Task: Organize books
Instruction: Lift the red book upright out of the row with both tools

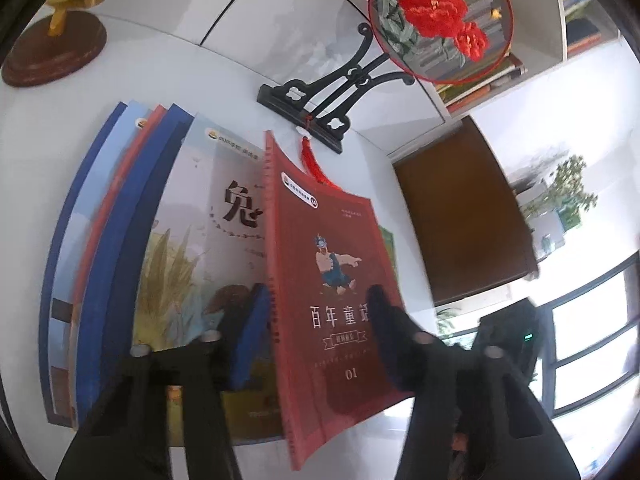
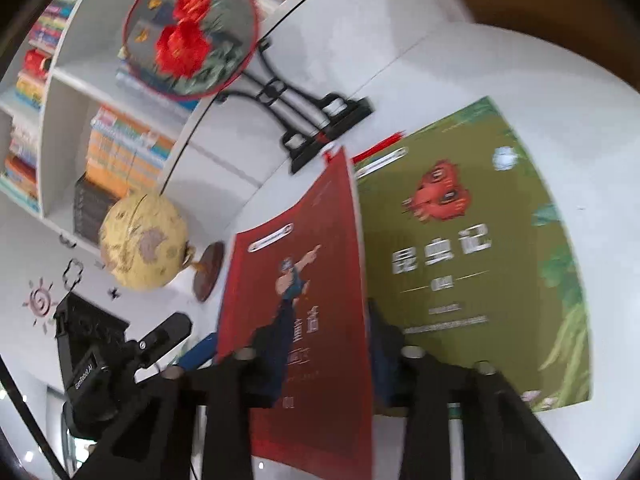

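Observation:
A thin red book (image 1: 320, 232) with a cartoon figure on its cover stands on edge, slightly bowed, above the white table (image 1: 224, 80). My left gripper (image 1: 316, 312) is shut on its lower part, one blue pad by the spine and the other finger on the cover. In the right wrist view the same red book (image 2: 304, 240) sits between the fingers of my right gripper (image 2: 326, 336), which is shut on it from the other side. Left of it lies a fanned pile of books (image 1: 180, 240). A green book (image 2: 472, 248) lies flat on the right.
A round embroidered fan (image 1: 440, 20) on a black stand (image 1: 308, 108) with a red tassel stands just behind the books. A yellow globe (image 2: 144, 236) on a wooden base is at the left. A white bookshelf (image 2: 120, 152) full of books is behind. A brown panel (image 1: 460, 216) is at the right.

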`<action>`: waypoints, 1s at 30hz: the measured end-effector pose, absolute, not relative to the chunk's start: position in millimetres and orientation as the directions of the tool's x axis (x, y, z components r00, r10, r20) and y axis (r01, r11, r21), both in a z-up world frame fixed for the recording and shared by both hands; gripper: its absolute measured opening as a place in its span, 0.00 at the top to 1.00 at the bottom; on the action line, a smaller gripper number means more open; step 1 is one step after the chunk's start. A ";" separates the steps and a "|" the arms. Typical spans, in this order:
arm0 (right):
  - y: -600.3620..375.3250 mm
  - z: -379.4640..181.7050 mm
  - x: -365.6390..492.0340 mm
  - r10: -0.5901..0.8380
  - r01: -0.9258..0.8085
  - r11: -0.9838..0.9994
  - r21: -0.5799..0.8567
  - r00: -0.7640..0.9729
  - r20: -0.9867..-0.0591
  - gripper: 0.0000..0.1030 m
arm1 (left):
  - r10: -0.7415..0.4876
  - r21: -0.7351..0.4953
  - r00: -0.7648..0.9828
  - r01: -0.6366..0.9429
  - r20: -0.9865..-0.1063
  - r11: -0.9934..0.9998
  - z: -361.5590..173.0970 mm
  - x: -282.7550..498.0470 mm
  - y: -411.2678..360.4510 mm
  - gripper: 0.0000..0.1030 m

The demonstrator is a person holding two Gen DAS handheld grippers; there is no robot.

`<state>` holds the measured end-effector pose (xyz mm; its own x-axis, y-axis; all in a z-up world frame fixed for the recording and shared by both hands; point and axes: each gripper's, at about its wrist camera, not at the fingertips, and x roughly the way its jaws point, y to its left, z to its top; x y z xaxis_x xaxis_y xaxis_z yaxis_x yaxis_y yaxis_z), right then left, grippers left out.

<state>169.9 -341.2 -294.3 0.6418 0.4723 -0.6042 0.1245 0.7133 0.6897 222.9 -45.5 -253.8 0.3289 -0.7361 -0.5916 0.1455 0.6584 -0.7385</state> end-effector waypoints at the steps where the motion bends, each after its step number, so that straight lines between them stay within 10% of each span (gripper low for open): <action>1: -343.4 -295.3 169.9 0.471 0.130 0.711 0.691 0.642 -0.605 0.73 | -0.756 -0.756 0.329 0.161 -0.565 0.635 -248.2 222.3 -46.0 0.64; 12: -350.8 -310.5 169.0 0.486 0.175 0.675 0.717 0.625 -0.611 0.76 | -0.756 -0.740 0.229 0.167 -0.613 0.651 -260.7 232.9 -75.9 0.64; 20: -341.0 -306.2 172.9 0.495 0.144 0.704 0.695 0.603 -0.626 0.77 | -0.516 -0.422 0.262 0.342 -0.815 0.840 -258.4 214.8 -112.6 0.80; 30: -306.0 -251.5 177.2 0.479 -0.075 0.818 0.571 0.639 -0.602 0.83 | -0.419 -0.278 0.336 0.395 -0.843 0.876 -232.8 212.1 -107.1 0.80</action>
